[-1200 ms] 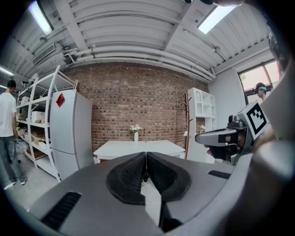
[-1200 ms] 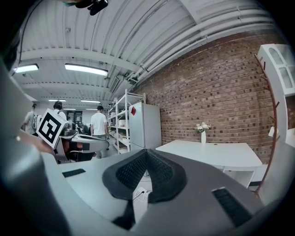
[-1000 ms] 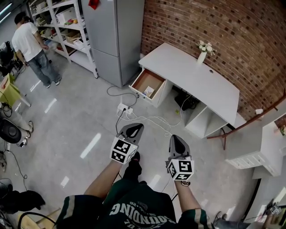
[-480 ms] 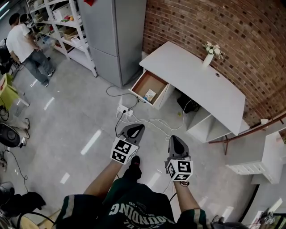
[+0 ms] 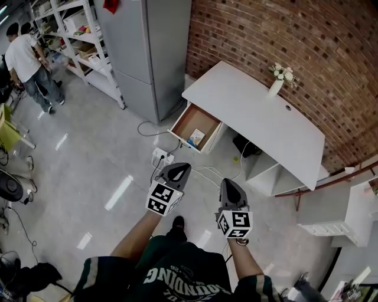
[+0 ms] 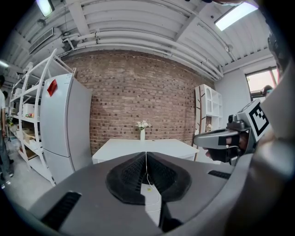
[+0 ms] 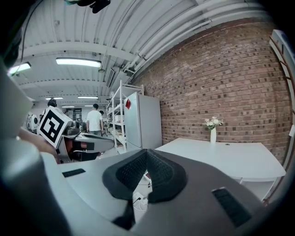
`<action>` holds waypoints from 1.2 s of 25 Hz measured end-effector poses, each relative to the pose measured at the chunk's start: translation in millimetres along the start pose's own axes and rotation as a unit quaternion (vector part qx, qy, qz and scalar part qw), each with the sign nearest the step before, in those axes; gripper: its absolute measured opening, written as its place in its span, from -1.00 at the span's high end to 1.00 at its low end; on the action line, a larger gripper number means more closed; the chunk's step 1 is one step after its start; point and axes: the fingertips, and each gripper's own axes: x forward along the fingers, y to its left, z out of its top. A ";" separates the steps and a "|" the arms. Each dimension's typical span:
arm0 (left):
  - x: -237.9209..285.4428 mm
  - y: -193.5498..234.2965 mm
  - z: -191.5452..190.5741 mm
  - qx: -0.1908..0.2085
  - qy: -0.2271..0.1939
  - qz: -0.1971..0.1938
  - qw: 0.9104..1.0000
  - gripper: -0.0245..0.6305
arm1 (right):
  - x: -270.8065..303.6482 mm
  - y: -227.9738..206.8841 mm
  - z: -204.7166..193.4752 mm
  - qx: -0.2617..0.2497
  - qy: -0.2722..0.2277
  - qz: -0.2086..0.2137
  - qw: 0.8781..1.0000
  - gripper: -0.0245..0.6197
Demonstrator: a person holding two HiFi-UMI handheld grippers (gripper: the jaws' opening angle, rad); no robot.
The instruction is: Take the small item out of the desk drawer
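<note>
- Small item [image 5: 196, 138] is not in my tongs: left tongs [image 5: 176, 169] and right tongs [image 5: 230, 185] are both pressed together on nothing, side by side above the floor.
- I judge nothing done beyond the drawer [image 5: 199, 117] standing open; approach, grasp and lift all remain.
- That drawer, pulled out from the white worktop [image 5: 254, 112], holds the pale item toward its near end, well apart from both tongs.

Bright, even indoor light. A ceiling tube [image 7: 78, 61] glows at ten o'clock in the right gripper view, a ceiling panel [image 6: 235, 14] at one o'clock in the left. The floor [image 5: 88, 147] carries pale glare streaks. Fisheye bends the brick wall [image 5: 283, 35]; both gripper views go black at the corners.
</note>
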 end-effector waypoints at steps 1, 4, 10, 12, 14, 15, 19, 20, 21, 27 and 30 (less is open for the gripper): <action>3.8 3.9 1.2 0.000 -0.001 -0.001 1.000 0.87 | 4.5 -1.5 1.0 0.000 -0.001 -0.001 1.000 0.85; 12.2 15.0 3.1 0.001 -0.001 -0.004 1.000 0.87 | 17.0 -5.4 2.3 0.003 -0.001 -0.006 1.000 0.85; 19.5 25.1 2.8 0.003 0.003 -0.013 1.000 0.87 | 26.5 -8.1 6.6 0.005 -0.002 -0.017 1.000 0.85; 23.3 25.9 4.5 0.003 0.001 -0.016 1.000 0.87 | 26.1 -9.9 8.7 0.004 -0.003 -0.020 1.000 0.85; 26.2 25.8 4.8 0.003 0.001 -0.021 1.000 0.87 | 24.6 -11.6 9.3 0.003 -0.003 -0.026 1.000 0.85; 27.4 25.4 4.0 0.002 0.002 -0.024 1.000 0.87 | 24.2 -12.7 8.9 0.002 -0.002 -0.028 1.000 0.85; 37.1 21.3 -1.6 -0.002 0.009 -0.036 0.999 0.87 | 24.0 -23.5 8.9 -0.002 0.002 -0.038 0.999 0.85; 40.5 21.0 -2.5 -0.003 0.010 -0.037 0.999 0.87 | 24.3 -26.5 10.1 -0.002 0.002 -0.041 0.999 0.85; 44.0 21.2 -3.0 -0.004 0.011 -0.038 0.999 0.87 | 24.9 -29.1 11.4 -0.002 0.001 -0.042 0.999 0.85; 67.3 21.5 0.4 -0.004 0.011 -0.045 0.999 0.87 | 37.1 -44.5 14.0 -0.001 -0.001 -0.045 0.999 0.85; 80.8 26.9 3.1 -0.003 0.014 -0.046 0.999 0.87 | 48.5 -52.0 17.0 0.002 -0.001 -0.043 0.999 0.85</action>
